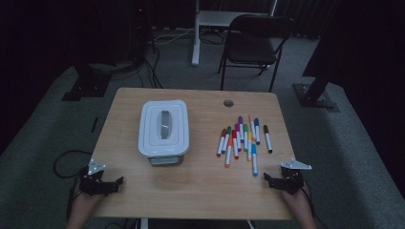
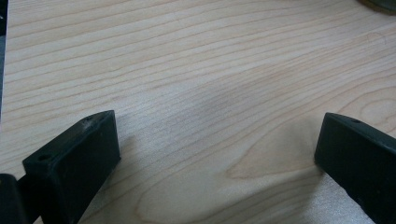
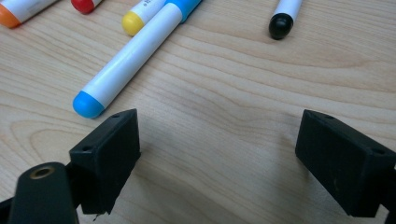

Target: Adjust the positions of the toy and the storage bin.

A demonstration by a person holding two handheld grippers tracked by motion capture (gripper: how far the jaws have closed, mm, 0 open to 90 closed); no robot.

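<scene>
Both grippers, left [image 1: 117, 181] and right [image 1: 265, 179], rest on the tabletop [image 1: 200, 181], fingers open and empty. The blue marker [image 3: 130, 56] is cut off at the right gripper view's top edge.

matt wood table [image 1: 200, 186]; glossy plastic markers [image 1: 241, 138]

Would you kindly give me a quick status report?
Both grippers, left and right, open, empty. Markers loose on table; box lidded. Nothing in the way.

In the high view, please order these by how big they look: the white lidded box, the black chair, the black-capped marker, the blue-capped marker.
1. black chair, although it stands farther from the camera
2. white lidded box
3. blue-capped marker and black-capped marker: these look alike, so unranked
</scene>
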